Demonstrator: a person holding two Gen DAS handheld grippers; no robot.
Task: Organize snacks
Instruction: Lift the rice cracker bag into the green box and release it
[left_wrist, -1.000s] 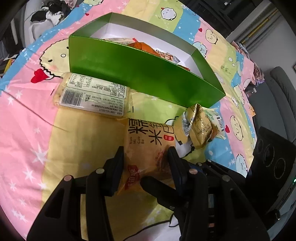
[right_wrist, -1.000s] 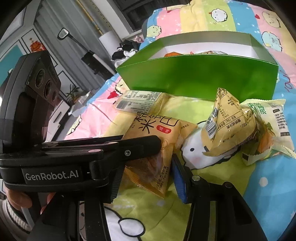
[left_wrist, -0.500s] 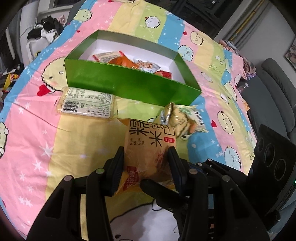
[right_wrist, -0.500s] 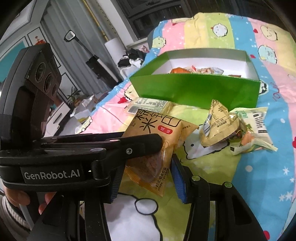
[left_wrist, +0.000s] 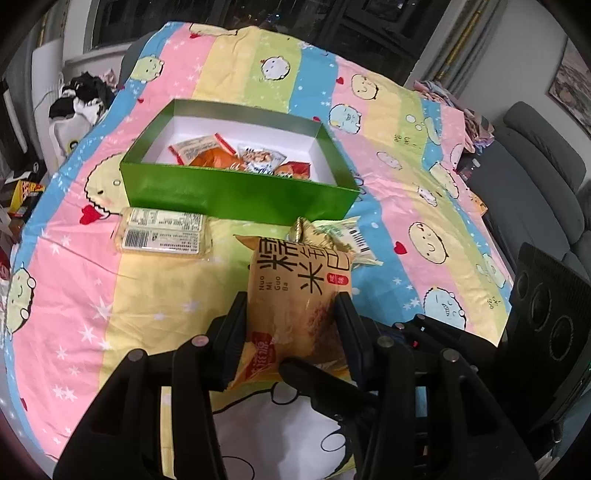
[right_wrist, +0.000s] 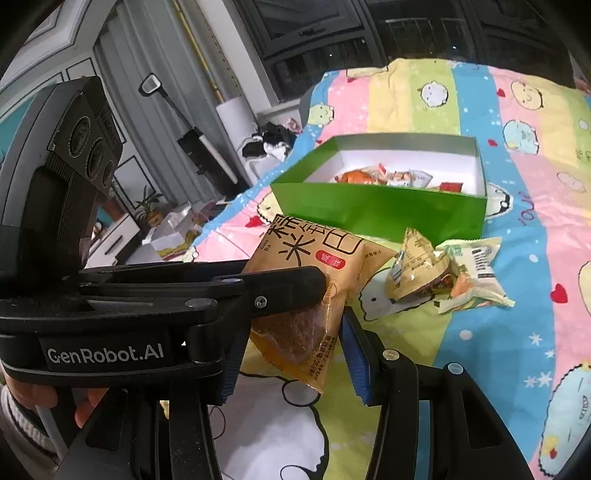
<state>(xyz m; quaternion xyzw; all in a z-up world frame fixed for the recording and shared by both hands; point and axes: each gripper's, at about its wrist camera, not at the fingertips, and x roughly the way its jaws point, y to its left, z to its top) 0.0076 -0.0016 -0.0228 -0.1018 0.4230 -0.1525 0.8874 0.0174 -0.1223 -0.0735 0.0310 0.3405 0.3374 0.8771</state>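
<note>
Where pinched, crinkly orange snack packet (left_wrist: 295, 295)

Between my left fingers (left_wrist: 236, 328) sits the rice-cracker bag (left_wrist: 295, 295), its top reaching ahead past the tips. Just beyond that top, a little to the right, two small packets (left_wrist: 332, 236) lie touching each other on the sheet (left_wrist: 74, 295). Ahead and left of my fingers lies a flat pack (left_wrist: 162, 234). Farther ahead stands the box (left_wrist: 236, 192), its near wall just behind the flat pack and the packets, with several snacks (left_wrist: 240, 157) inside. From my right fingers (right_wrist: 354, 354), the bag (right_wrist: 306, 288) is in front, clear of both, the left gripper (right_wrist: 288, 291) crossing from the left.
</note>
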